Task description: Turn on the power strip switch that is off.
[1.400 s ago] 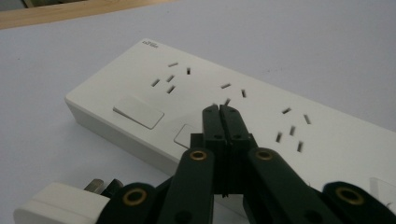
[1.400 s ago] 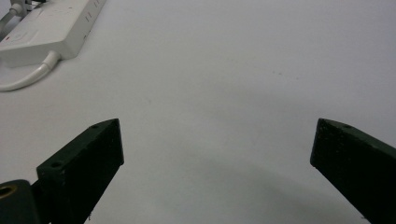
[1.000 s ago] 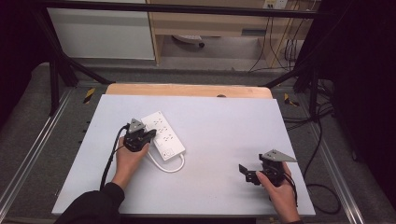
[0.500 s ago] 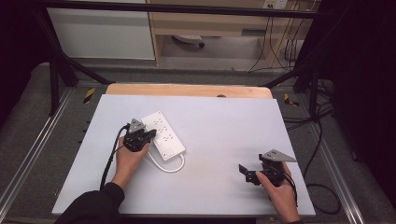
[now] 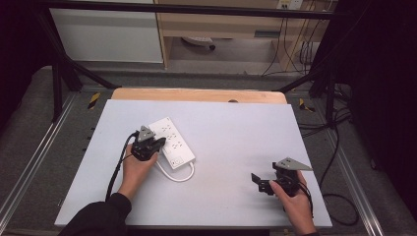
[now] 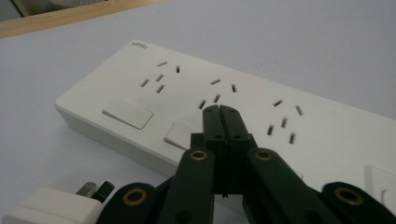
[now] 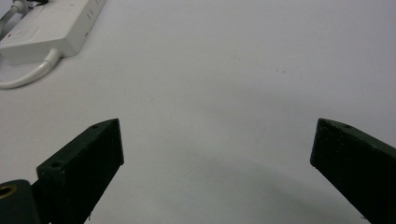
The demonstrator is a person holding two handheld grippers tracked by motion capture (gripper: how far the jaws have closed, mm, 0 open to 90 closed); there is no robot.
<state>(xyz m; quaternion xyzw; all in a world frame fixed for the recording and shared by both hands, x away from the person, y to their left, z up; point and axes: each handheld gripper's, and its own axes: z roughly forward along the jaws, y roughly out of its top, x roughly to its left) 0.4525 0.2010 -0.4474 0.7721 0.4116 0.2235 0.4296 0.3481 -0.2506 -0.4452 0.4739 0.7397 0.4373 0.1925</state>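
Left gripper view: you are pressing clenched fingers onto a power strip switch; right gripper is idling released; next, lift off.

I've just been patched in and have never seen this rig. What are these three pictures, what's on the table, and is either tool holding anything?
A person holds a two-jaw tool in each hand. The high view looks down on the white table; the other two cameras ride on the tools. A white power strip lies there with its looped cord and plug. The left gripper, jaws shut and holding nothing, is over the strip's switches. The right gripper is wide open above bare table, holding nothing.
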